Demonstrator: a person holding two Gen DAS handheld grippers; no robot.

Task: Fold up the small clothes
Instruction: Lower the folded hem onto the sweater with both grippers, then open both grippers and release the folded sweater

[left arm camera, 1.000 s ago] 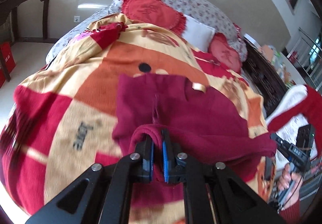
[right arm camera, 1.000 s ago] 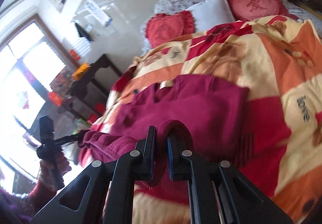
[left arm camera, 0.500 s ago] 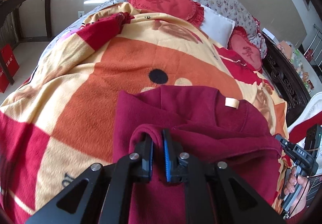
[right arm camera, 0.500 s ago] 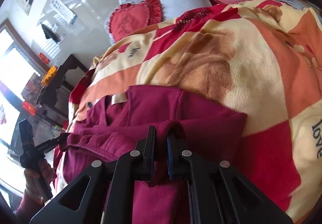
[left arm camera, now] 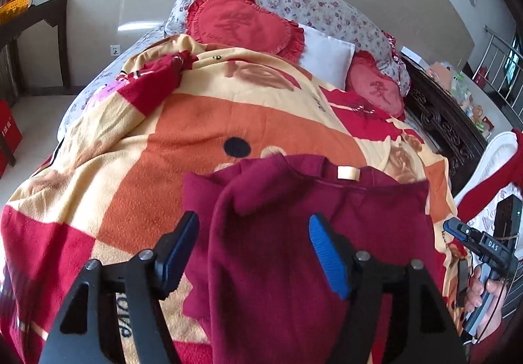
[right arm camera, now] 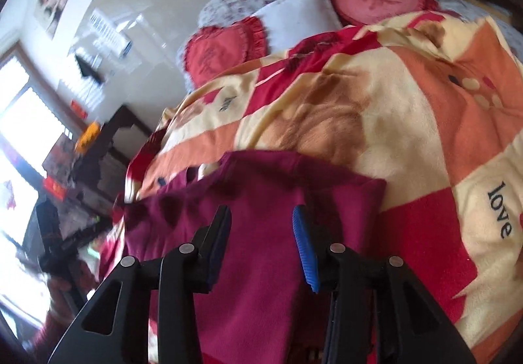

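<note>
A dark red fleece garment [left arm camera: 294,233] lies folded on the patterned blanket [left arm camera: 137,174], its collar with a cream label [left arm camera: 348,173] at the far edge. My left gripper [left arm camera: 255,249] is open above the garment's left part, its fingers spread either side of a raised fold. The garment also shows in the right wrist view [right arm camera: 261,217]. My right gripper [right arm camera: 261,243] is open just above the garment's right part, holding nothing. The right gripper also shows at the right edge of the left wrist view [left arm camera: 470,236].
Two red heart cushions [left arm camera: 242,24] and a white pillow [left arm camera: 327,53] lie at the head of the bed. A dark carved bed frame [left arm camera: 444,132] runs along the right. A dark wooden table [left arm camera: 36,24] stands at the left by the wall.
Both grippers have opened and let go of the garment's hem, which now lies laid over toward the collar. Both have moved forward over the bed.
</note>
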